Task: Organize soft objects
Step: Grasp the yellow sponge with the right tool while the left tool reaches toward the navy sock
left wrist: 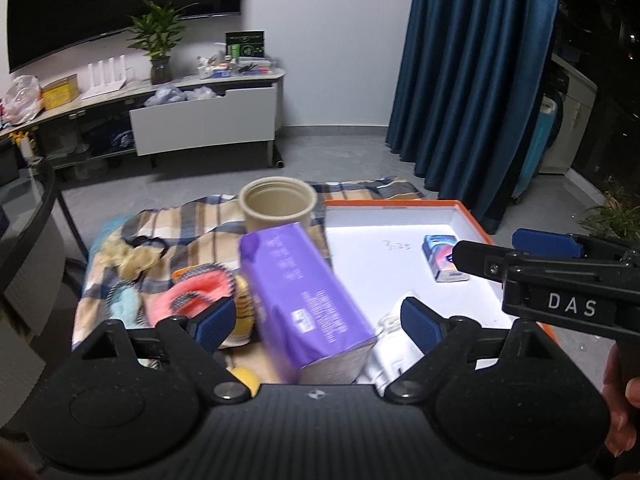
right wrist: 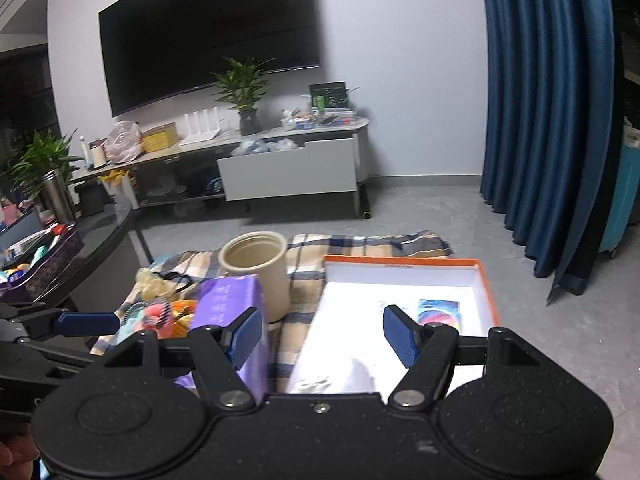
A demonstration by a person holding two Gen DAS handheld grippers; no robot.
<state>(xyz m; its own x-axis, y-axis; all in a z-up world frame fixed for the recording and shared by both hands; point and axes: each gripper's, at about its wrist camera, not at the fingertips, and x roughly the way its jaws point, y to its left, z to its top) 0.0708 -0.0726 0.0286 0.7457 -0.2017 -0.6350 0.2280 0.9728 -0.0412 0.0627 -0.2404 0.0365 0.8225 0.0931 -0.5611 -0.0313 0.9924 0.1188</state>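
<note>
Left wrist view: the left gripper (left wrist: pixel 318 318), black with blue ribbed pads, stood spread wide above a purple rectangular tissue pack (left wrist: pixel 304 304); the pads did not press on it, and the pack lay tilted and blurred between them.
Right wrist view: the right gripper (right wrist: pixel 320 338), of the same make, was also released — nothing sat between its pads, which hung over the near part of the box.
Right gripper in the left view: its black arm marked "DAS" reached in from the right edge, with a hand (left wrist: pixel 624 396) partly visible behind it.
Box: a shallow orange-rimmed cardboard box with a white floor (left wrist: pixel 392 260) lay on the right of the cloth.
Small pack: a small blue-and-pink printed tissue packet (left wrist: pixel 442 258) lay flat inside the box, toward its far right corner.
White item: a crumpled white soft item (left wrist: pixel 390 344) lay at the box's near left corner, just beside the purple pack; what it was I could not tell.
Cloth: a plaid blanket in beige, blue and white (left wrist: pixel 192 220) was spread on the grey floor under everything.
Cup: a tall beige cylindrical container, open at the top (left wrist: pixel 276 206), stood upright on the blanket just behind the purple pack.
Soft pile: a pink-and-orange knitted piece (left wrist: pixel 200 292), a pale yellow scrunchie (left wrist: pixel 134 258) and a black hair tie (left wrist: pixel 150 242) lay to the left of the pack — close together on the blanket.
</note>
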